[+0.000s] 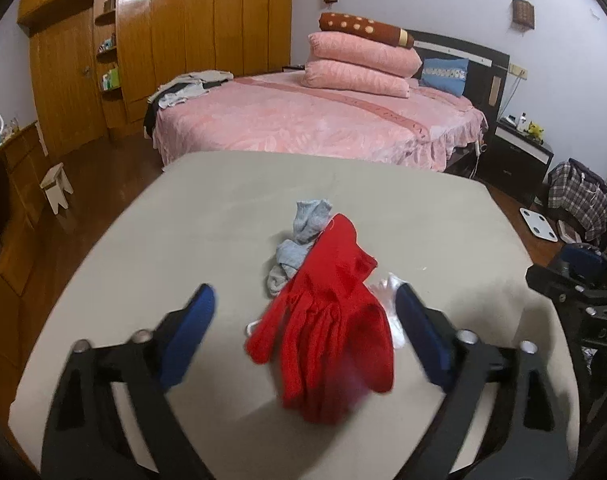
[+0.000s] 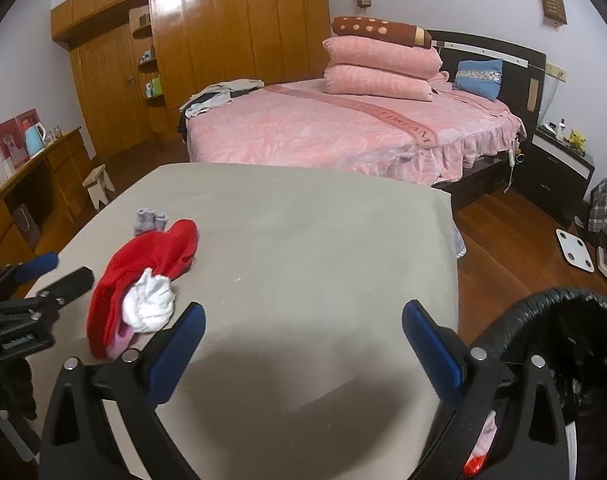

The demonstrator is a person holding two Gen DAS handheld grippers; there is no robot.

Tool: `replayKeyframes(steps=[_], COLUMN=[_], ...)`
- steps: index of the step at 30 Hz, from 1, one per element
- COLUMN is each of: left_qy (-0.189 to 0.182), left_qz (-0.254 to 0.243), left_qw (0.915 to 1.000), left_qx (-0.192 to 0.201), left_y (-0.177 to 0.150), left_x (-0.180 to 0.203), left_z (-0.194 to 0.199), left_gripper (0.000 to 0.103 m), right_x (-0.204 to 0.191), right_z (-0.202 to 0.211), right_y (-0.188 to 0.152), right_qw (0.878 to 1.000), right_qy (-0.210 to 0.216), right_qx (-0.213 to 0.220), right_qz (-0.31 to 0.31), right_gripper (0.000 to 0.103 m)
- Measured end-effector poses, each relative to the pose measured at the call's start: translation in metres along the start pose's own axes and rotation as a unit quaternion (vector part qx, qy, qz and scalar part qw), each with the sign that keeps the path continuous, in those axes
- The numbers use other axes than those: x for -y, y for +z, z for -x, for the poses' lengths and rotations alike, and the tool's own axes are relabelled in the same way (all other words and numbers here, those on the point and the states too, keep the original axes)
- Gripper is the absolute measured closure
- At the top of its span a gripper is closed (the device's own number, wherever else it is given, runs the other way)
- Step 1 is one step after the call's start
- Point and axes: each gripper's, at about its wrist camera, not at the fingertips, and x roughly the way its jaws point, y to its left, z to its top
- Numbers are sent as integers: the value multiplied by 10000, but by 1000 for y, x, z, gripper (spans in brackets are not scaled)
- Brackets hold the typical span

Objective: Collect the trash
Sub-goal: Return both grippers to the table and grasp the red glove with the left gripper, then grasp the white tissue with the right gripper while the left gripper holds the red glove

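A red cloth (image 1: 327,320) lies in a heap on the grey table (image 1: 183,232). Grey socks (image 1: 303,236) lie just behind it. A crumpled white wad (image 2: 149,306) rests against the red cloth (image 2: 143,272) on its right side; in the left wrist view the white wad (image 1: 387,296) peeks out by the right finger. My left gripper (image 1: 305,312) is open, with its jaws either side of the red cloth and just above it. My right gripper (image 2: 303,332) is open and empty over bare table, to the right of the heap. A bin with a black liner (image 2: 575,332) stands at the table's right edge.
A pink bed (image 1: 323,120) with stacked pillows stands behind the table. Wooden wardrobes (image 1: 163,40) line the back wall. A small stool (image 1: 57,186), a white scale (image 2: 575,250) and a plaid bag (image 1: 579,196) are on the wooden floor.
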Motion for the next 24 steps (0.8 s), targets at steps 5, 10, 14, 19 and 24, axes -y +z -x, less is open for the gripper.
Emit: replayKeyframes(steps=[5,10,14,19,24], left_qy=[-85,-312,-413,-482,-537], left_qz=[-43,-71,-88,27,187], left_qw=[9998,9986,9982,9984,9983], left_qx=[-180,-419,-432,-298,-94], left_y=[4,3,2,6,15], left_x=[1,3,4,1,-3], left_z=[-26,-48,-51,-39,-21], left_gripper=[27,52,76,88,88], right_x=[0,-2,-4,-9,-12], right_z=[-12,-17,-18,-17,-14], right_y=[7,8,8,8,10], right_qw=[10000,10000,9999,9999,9999], right_qy=[-7,24,45,65,91], right_qx=[-28,-67,-99,-86,-51], right_qz=[32,53,77,108,122], right_gripper=[6,6,6,6,6])
